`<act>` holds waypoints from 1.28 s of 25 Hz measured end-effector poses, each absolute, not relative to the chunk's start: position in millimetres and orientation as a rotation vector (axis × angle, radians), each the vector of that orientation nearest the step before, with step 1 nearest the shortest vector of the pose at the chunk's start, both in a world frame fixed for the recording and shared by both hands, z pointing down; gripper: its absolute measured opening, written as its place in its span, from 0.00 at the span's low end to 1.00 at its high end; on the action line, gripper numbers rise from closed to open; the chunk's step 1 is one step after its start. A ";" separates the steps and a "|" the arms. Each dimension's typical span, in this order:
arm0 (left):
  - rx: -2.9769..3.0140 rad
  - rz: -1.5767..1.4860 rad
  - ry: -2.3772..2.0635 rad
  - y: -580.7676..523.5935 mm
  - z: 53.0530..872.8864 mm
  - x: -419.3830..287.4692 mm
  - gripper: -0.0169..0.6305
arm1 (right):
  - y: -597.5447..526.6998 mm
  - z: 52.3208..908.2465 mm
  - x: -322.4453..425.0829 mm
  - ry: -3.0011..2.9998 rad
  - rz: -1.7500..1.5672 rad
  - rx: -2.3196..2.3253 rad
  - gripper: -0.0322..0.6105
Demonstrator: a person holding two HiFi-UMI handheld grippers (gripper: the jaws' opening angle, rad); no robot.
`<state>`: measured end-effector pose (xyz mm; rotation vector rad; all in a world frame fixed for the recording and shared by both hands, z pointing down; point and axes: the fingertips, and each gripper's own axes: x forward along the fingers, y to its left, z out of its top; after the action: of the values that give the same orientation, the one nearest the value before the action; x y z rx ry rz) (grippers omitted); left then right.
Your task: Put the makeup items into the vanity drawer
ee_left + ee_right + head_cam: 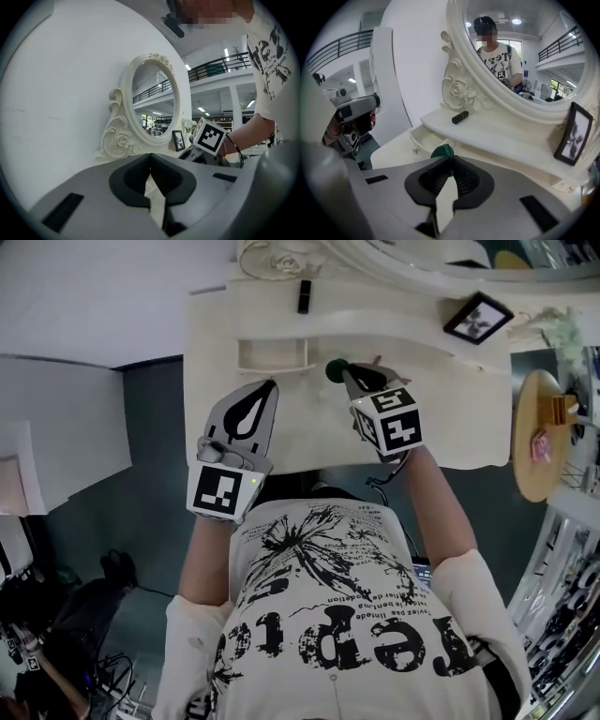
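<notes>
Left gripper (271,383): jaws together, nothing between them, over the counter (450,427) front. Right gripper (347,371): jaws clamped on a dark green makeup item (442,151), just right of the open drawer (272,355). Beyond, a black lipstick (304,295) lies on the upper shelf (394,301) below the mirror (525,56)

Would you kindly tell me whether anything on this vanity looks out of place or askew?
Nothing is spilled or damaged. A black lipstick tube lies on its side on the upper shelf, outside the open drawer, and the photo frame sits turned at an angle. The right gripper is shut on a green item.
</notes>
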<state>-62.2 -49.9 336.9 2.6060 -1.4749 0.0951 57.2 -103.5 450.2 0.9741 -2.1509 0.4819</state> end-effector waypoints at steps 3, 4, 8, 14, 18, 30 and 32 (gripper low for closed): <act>2.598 0.092 -1.526 -53.4 328.5 -84.6 0.05 | -115.9 441.4 29.3 -2.180 0.445 0.948 0.12; 2.597 0.095 -1.538 -54.7 327.3 -92.1 0.05 | -119.4 440.3 20.0 -2.187 0.434 0.939 0.12; 2.589 0.110 -1.588 -60.3 325.3 -121.7 0.05 | -128.9 444.9 -16.2 -2.200 0.408 0.893 0.12; 2.555 0.095 -1.636 -68.0 325.0 -155.6 0.05 | -136.6 465.3 -50.0 -2.169 0.412 0.849 0.12; 2.526 0.100 -1.640 -72.4 332.1 -171.0 0.05 | -139.2 481.7 -62.4 -2.125 0.446 0.834 0.14; 2.590 0.173 -1.484 -82.3 346.6 -147.7 0.05 | -133.5 475.8 -41.8 -2.125 0.548 0.925 0.51; 2.606 0.149 -1.463 -86.7 342.4 -135.4 0.05 | -134.4 471.3 -27.7 -2.123 0.556 0.958 0.51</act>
<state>-135.4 -86.7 342.4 2.6065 -1.4635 0.1488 -27.7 -134.4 471.3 0.9577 -2.1233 0.5559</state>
